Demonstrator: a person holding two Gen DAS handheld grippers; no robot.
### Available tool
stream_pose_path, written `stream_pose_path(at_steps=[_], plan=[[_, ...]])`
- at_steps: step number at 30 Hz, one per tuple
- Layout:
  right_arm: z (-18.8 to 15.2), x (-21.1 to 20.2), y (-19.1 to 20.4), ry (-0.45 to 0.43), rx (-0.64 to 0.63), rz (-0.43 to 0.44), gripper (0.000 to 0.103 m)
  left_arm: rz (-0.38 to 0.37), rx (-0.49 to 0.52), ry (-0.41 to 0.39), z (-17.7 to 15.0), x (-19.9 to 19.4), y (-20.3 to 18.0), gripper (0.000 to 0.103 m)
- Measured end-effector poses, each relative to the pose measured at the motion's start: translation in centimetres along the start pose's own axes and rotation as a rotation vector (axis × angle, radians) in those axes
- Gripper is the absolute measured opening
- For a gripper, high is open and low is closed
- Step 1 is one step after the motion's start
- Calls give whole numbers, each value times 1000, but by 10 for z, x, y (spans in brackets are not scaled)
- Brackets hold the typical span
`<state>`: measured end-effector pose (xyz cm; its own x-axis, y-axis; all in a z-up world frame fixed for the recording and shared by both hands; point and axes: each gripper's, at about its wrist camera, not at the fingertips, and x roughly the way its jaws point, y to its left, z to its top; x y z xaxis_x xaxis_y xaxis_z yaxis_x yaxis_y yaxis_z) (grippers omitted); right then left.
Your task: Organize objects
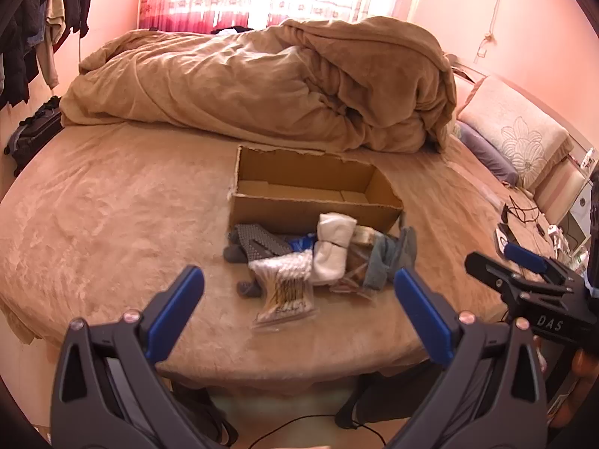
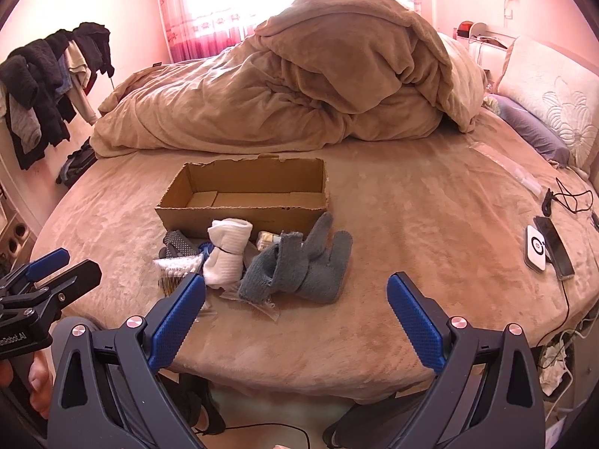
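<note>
Both tools are held off the near edge of the bed (image 2: 374, 224), above the floor, with nothing gripped. The left hand-held gripper (image 1: 299, 299) has its jaws spread wide and is aimed at the pile. The right hand-held gripper (image 2: 295, 299) is likewise wide and empty, aimed at the pile's right side.

The cardboard box (image 2: 243, 194) stands open-topped near the middle of the bed, apparently empty. Its long wall faces the near edge, which gives direct access from the operator side.

The loose objects lie in a cluster touching or just beside the box's near wall:
- grey gloves (image 2: 299, 269), crumpled at the right side;
- rolled white sock (image 2: 226, 254), leaning across the centre;
- bag of cotton swabs (image 1: 284, 292), closest to the near edge;
- grey dotted item (image 1: 258, 247) at the left, identity unclear.

A phone (image 2: 554, 250) lies toward the right edge, well apart from the pile.

Judgement: sorting has not started. The wide jaws suit a first pick, probably the swabs or gloves.
</note>
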<state>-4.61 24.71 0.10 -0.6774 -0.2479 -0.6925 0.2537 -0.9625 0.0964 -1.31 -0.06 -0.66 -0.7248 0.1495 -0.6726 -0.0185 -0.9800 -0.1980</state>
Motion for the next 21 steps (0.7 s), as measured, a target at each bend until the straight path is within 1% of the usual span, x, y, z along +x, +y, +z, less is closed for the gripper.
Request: stream_pose_path(at_steps=[21], plan=[[-4, 1, 1, 14, -9, 9, 99, 0, -12, 2, -4, 1, 6, 102]])
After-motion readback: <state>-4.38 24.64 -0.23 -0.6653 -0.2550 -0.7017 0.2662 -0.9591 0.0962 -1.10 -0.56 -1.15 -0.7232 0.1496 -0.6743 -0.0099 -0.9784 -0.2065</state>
